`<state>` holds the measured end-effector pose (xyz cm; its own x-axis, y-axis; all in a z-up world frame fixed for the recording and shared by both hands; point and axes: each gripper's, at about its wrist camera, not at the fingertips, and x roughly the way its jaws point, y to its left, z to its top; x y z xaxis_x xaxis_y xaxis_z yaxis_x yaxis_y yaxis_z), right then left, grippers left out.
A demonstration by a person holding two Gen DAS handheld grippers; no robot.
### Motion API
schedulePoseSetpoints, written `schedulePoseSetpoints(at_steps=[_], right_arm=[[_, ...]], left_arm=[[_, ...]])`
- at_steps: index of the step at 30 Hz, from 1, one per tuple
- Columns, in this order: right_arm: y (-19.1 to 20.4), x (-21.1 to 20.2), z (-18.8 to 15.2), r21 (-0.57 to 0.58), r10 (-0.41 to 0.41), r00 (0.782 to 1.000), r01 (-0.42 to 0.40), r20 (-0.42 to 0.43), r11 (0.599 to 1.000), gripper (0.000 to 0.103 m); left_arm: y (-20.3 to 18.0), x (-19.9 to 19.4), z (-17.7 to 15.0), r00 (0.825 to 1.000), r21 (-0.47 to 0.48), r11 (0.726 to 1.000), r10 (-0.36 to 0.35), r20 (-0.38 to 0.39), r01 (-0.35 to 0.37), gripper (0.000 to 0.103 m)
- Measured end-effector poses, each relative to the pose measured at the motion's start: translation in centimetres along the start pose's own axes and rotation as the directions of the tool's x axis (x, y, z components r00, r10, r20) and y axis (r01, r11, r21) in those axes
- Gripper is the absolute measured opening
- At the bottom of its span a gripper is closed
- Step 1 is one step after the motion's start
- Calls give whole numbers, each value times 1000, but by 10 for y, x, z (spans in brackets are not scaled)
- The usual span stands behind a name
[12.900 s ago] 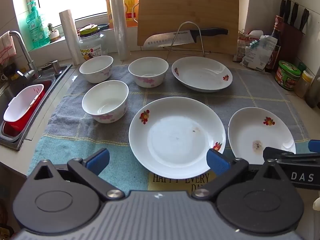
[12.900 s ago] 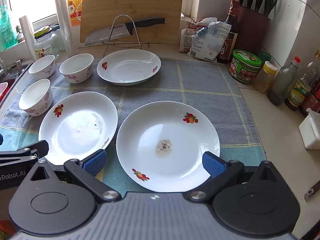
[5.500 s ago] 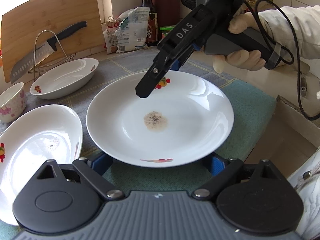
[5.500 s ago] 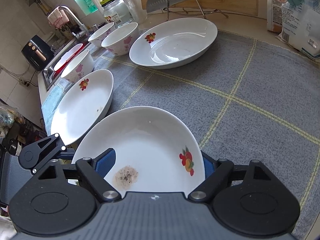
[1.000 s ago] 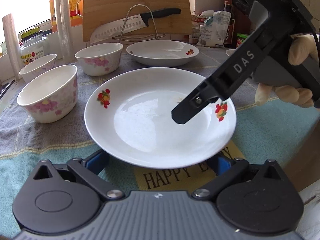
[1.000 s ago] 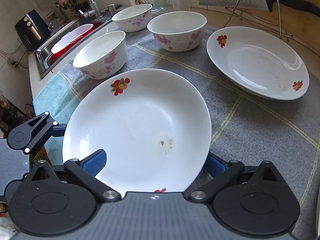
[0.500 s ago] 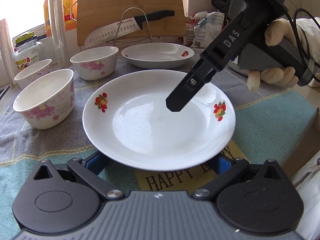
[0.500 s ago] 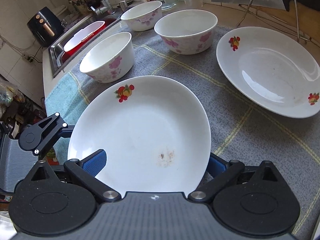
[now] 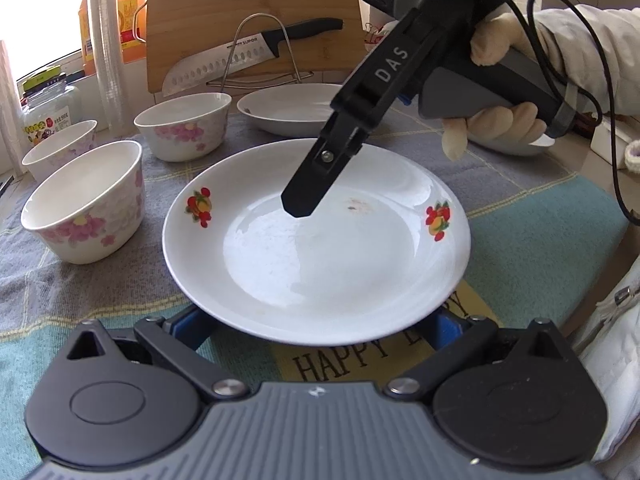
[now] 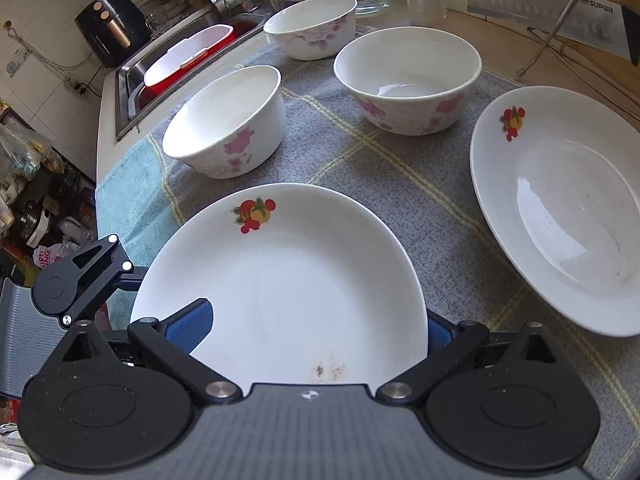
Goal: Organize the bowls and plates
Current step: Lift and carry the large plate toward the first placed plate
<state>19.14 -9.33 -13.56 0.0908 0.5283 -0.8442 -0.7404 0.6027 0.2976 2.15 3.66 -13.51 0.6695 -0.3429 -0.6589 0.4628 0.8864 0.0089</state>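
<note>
The stacked plates (image 9: 316, 248) are sitting near the bench's front edge, between the left gripper (image 9: 316, 326)'s spread fingers. The right gripper (image 10: 316, 330) is hovering over them, fingers apart, gripping nothing.

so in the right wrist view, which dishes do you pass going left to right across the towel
nearest bowl → stacked plates → far bowl → middle bowl → single plate

Plate (image 9: 316, 240) at centre on the cloth (image 9: 60, 292), three bowls (image 9: 84, 200) at left, another plate (image 9: 292, 108) behind, upper centre.
</note>
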Motion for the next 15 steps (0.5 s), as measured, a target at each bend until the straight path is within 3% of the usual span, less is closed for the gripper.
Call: schedulePoseSetpoints(at_steps=[15], right_arm=[[-8, 2, 12, 40, 47, 997, -45, -54, 998, 103]], left_arm=[[2, 1, 2, 1000, 21, 1000, -20, -12, 20, 103]])
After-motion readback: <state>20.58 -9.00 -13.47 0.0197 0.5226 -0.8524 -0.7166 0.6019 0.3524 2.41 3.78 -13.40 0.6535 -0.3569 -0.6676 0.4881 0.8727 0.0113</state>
